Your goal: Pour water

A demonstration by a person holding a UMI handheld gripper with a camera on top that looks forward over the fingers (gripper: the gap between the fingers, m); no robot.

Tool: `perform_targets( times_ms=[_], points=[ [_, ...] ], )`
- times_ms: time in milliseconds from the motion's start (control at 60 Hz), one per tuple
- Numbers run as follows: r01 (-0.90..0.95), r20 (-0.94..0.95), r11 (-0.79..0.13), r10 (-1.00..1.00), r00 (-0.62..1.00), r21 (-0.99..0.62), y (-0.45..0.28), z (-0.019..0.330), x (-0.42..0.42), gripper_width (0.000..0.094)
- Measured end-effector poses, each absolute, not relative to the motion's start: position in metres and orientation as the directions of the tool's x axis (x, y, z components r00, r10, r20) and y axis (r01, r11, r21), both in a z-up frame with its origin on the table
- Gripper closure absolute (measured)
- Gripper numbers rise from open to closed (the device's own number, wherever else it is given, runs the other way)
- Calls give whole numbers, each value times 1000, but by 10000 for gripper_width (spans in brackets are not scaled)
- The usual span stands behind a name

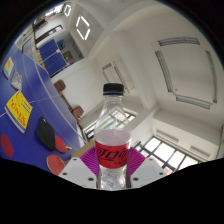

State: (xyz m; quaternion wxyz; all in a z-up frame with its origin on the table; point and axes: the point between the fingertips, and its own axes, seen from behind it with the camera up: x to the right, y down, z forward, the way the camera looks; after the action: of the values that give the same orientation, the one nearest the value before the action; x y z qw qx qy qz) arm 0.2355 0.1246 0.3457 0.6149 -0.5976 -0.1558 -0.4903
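Gripper (111,168): clenched on bottle (112,140), both pads (88,158) pressing its sides | bottle: between fingers, black cap (113,90) far from them, red label | view: tilted toward ceiling (150,70), blue table (30,110) beside

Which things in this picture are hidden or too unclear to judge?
- Gripper view: the bottle base, hidden between the gripper fingers.
- Gripper view: the water level; the clear wall and red label hide it.
- Gripper view: any cup or vessel to pour into; none shows.
- Gripper view: the yellow signs on the blue surface; print too small.
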Motion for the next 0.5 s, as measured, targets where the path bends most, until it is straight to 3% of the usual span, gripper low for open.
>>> perform_targets(
  times_ms=[67, 83, 233, 383, 500],
  points=[
    [899, 869, -192, -397, 296, -394, 140, 366, 180, 602],
    [920, 887, -179, -380, 262, -349, 122, 389, 177, 603],
    [979, 936, -79, -287, -203, 188, 161, 370, 32, 606],
    [815, 796, -9, -208, -569, 580, 183, 309, -52, 606],
    [659, 653, 18, -152, -742, 752, 193, 264, -75, 607]
  ],
)
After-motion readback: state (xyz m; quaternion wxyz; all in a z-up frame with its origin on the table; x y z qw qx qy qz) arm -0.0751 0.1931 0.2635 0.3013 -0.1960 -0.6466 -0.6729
